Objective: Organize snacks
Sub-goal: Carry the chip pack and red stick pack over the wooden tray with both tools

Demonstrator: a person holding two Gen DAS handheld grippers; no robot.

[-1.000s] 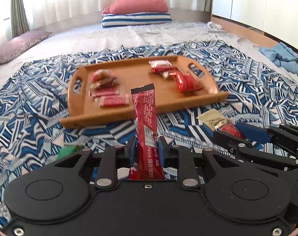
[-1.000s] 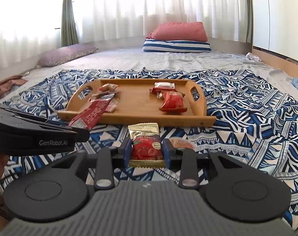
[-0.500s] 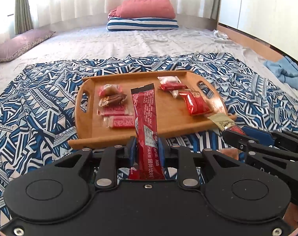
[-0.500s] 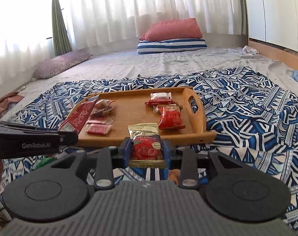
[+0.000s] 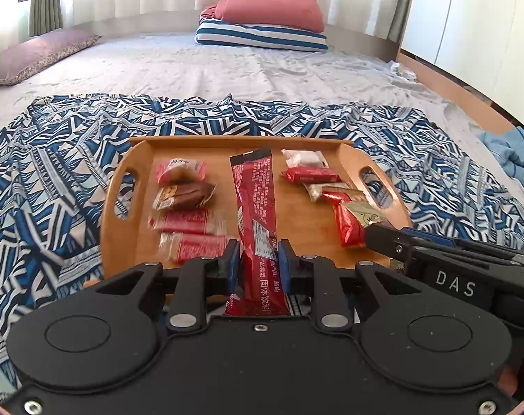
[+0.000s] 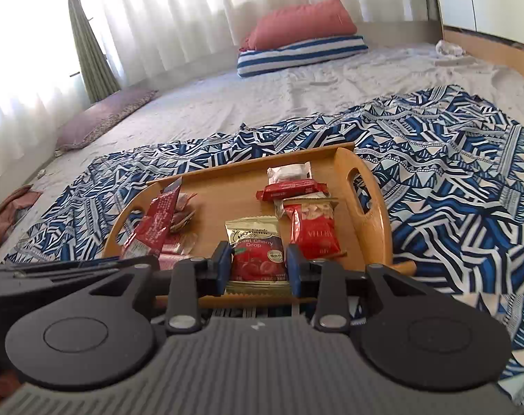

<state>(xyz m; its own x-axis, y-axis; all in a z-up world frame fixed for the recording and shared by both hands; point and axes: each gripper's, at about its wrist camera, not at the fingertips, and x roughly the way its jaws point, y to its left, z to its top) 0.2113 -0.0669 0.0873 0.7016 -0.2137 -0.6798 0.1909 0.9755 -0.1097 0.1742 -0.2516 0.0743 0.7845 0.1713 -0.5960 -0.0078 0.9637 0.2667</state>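
Note:
A wooden tray (image 5: 303, 221) (image 6: 227, 193) with cut-out handles lies on the patterned blanket and holds several red snack packets. My left gripper (image 5: 256, 263) is shut on a long red drink-powder sachet (image 5: 255, 207) that stands up over the tray's near edge. My right gripper (image 6: 256, 263) is shut on a gold and red cherry drop candy packet (image 6: 256, 252), held above the tray's front edge. The right gripper's fingers (image 5: 400, 245) also reach in at the right of the left wrist view, over the tray's near right corner, with the candy packet (image 5: 362, 214) at their tip.
A blue and white patterned blanket (image 5: 54, 173) (image 6: 452, 180) covers the near part of a grey bed. Red and striped pillows (image 5: 262, 20) and a purple cushion (image 5: 37, 52) lie far back. A blue cloth (image 5: 511, 159) lies at the right. Curtains close the back.
Both grippers have moved forward toward the tray with their packets held; the tray now sits nearer and larger, right under both packets. Both views have also rolled slightly.

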